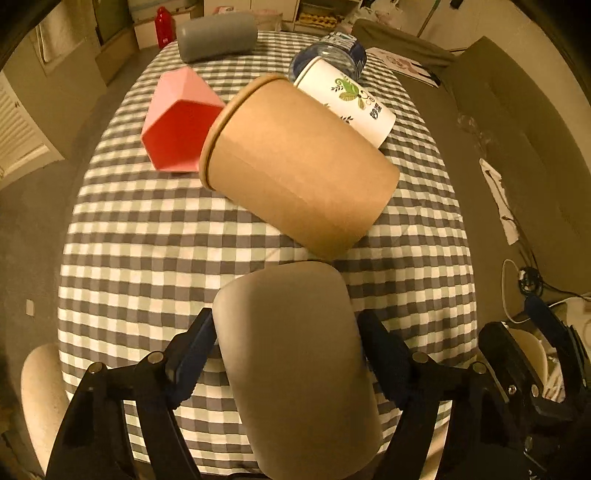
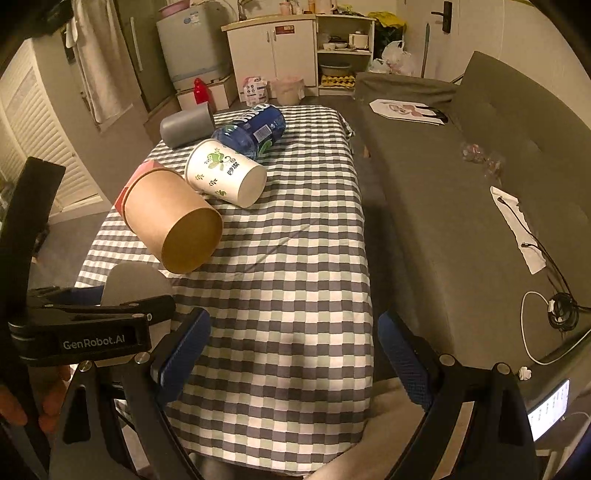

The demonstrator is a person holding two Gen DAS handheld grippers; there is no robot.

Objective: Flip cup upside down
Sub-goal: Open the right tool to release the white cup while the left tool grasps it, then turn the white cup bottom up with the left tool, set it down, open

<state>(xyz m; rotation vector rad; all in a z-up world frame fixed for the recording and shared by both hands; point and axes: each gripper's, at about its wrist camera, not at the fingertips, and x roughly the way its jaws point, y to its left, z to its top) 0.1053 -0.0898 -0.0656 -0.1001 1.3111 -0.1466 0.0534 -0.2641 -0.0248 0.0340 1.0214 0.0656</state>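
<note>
My left gripper (image 1: 286, 354) stands around a grey cup (image 1: 295, 369) that sits base up near the table's front edge; the blue pads (image 1: 194, 356) flank it, with a gap on the right side. That cup (image 2: 127, 282) and the left gripper (image 2: 85, 328) show at the left of the right wrist view. A brown paper cup (image 1: 295, 170) lies on its side in the middle. My right gripper (image 2: 291, 354) is open and empty above the checked cloth (image 2: 295, 258).
A red hexagonal cup (image 1: 181, 125), a white printed paper cup (image 1: 351, 99), a blue water bottle (image 2: 255, 129) and another grey cup (image 1: 218, 35) lie on their sides further back. A grey sofa (image 2: 461, 206) with cables stands right of the table.
</note>
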